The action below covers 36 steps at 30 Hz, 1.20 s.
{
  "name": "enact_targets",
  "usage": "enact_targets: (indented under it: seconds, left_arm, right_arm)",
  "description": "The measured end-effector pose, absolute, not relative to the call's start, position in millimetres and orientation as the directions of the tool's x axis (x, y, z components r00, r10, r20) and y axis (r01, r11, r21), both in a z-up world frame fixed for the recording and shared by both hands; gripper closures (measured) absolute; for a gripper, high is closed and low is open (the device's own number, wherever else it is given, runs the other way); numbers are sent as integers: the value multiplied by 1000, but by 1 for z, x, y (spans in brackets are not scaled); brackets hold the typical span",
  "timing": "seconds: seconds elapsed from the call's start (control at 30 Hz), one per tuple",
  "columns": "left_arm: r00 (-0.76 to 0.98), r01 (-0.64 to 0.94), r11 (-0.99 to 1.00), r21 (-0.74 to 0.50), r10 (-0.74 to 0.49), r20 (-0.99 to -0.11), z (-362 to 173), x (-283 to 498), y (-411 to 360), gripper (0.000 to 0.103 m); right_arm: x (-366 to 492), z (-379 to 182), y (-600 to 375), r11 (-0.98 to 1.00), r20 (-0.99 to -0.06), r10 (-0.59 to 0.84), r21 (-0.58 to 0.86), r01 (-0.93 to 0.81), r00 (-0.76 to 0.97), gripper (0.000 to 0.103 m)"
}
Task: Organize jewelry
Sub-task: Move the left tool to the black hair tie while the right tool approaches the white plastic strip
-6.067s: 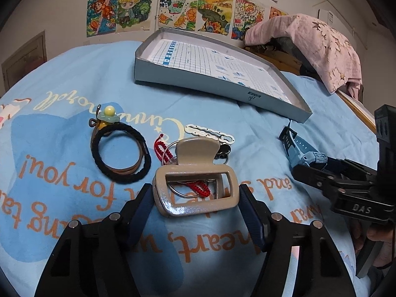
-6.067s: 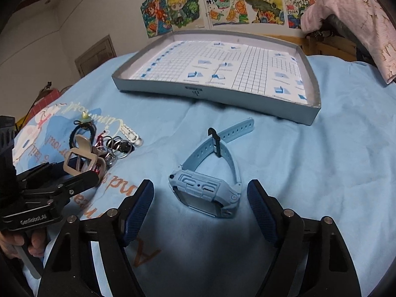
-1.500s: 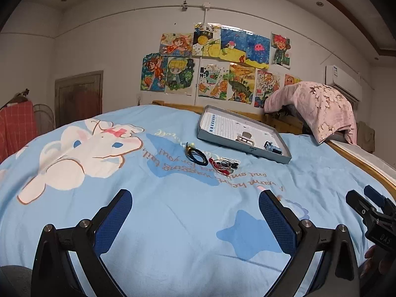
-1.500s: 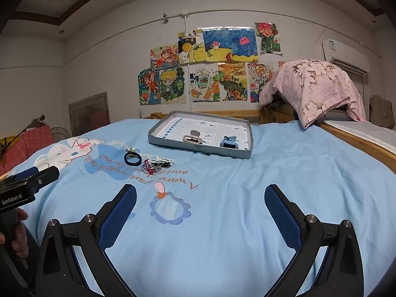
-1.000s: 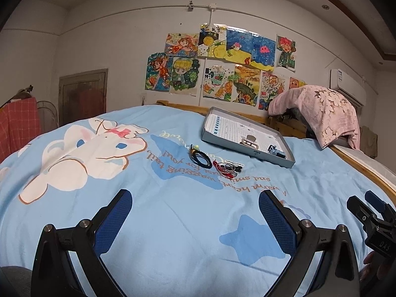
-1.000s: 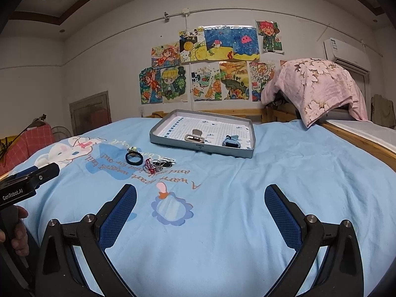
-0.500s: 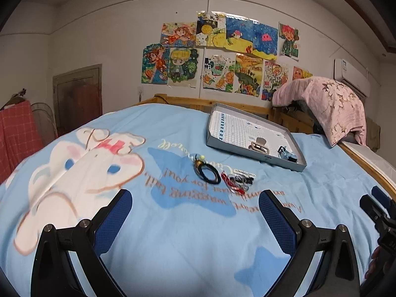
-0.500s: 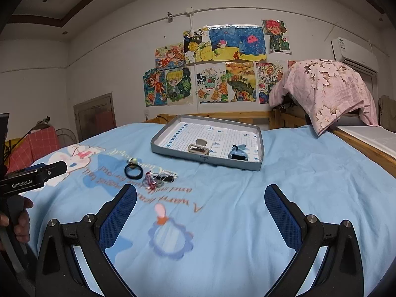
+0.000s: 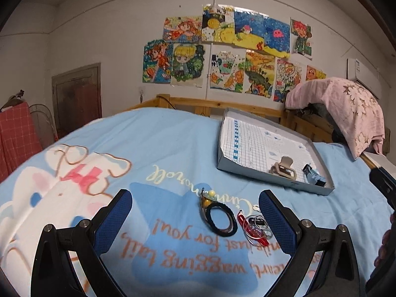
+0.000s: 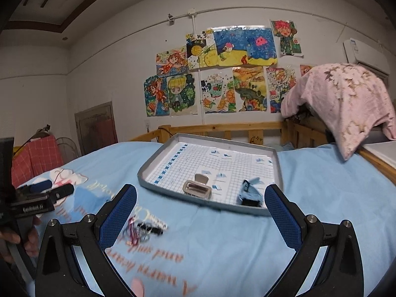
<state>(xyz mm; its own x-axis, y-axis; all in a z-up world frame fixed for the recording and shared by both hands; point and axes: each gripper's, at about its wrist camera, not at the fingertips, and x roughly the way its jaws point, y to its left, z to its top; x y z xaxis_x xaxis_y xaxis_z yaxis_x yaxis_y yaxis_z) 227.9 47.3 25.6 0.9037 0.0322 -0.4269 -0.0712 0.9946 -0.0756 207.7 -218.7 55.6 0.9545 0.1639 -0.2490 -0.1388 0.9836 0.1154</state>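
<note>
A grey tray [image 9: 247,172] [image 10: 158,188] lies on the blue bedspread and holds a beige hair claw [image 9: 283,168] [image 10: 198,188] and a blue watch [image 9: 313,176] [image 10: 248,194]. On the bedspread in front of it lie a black hair tie with a yellow-green bead [image 9: 220,216] and a red cord tangled with metal key rings [image 9: 253,227] [image 10: 143,227]. My left gripper [image 9: 195,220] is open, with the hair tie between its fingers' line but further off. My right gripper [image 10: 200,215] is open and empty, facing the tray's near rim.
A wooden bed rail [image 10: 222,128] runs behind the tray, below drawings on the wall. A pink cloth [image 10: 346,99] is draped at the right. The left gripper's body and a hand [image 10: 24,212] show at the left edge of the right wrist view.
Both grippers have moved forward over the bed toward the tray and the loose pieces, which now look much larger. Six seconds ago the claw and the watch lay on the bedspread; they now lie in the tray.
</note>
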Motion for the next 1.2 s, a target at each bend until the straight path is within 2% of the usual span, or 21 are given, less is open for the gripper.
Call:
enact_targets:
  seconds: [0.27,0.33,0.4,0.43,0.47,0.6,0.7,0.83,0.93,1.03,1.2]
  left_arm:
    - [868,-36,994,-101,-19,-496,-6,249,47,0]
    - [862,-21,994,-103,-34,-506,-10,252,44,5]
    - [850,-7,995,-104,-49,-525,-15,255,43,13]
    - [844,-4,994,-106,-54,-533,-18,257,43,15]
    - [838,-1,994,-110,-60,-543,-20,258,43,17]
    - [813,18,992,-128,-89,-576,-29,266,41,36]
    - [792,29,990,-139,-107,-601,-37,272,39,46]
    - [783,25,989,-148,-112,-612,-43,277,37,51]
    - [780,30,989,-147,-115,-615,-44,280,34,61]
    - [774,35,989,-146,-119,-622,-46,283,31,71]
    - [766,28,986,-162,-125,-631,-51,285,33,81]
  right_arm:
    - [254,14,-203,968,-352,246,139,-209,903,2]
    - [262,5,-200,963,-386,265,145,-225,884,3]
    - [270,0,-198,957,-406,286,158,-241,868,11]
    - [274,-4,-196,955,-419,295,166,-247,859,21]
    - [278,-8,-195,951,-434,306,173,-255,848,26]
    - [288,-19,-190,943,-466,333,178,-282,820,34]
    - [295,-25,-184,939,-488,345,171,-299,802,41]
    - [302,-33,-177,936,-508,351,172,-306,787,51]
    - [307,-38,-172,934,-524,357,172,-314,774,54]
    - [312,-42,-166,929,-547,366,167,-330,753,62]
    - [319,-49,-154,919,-575,382,156,-362,723,66]
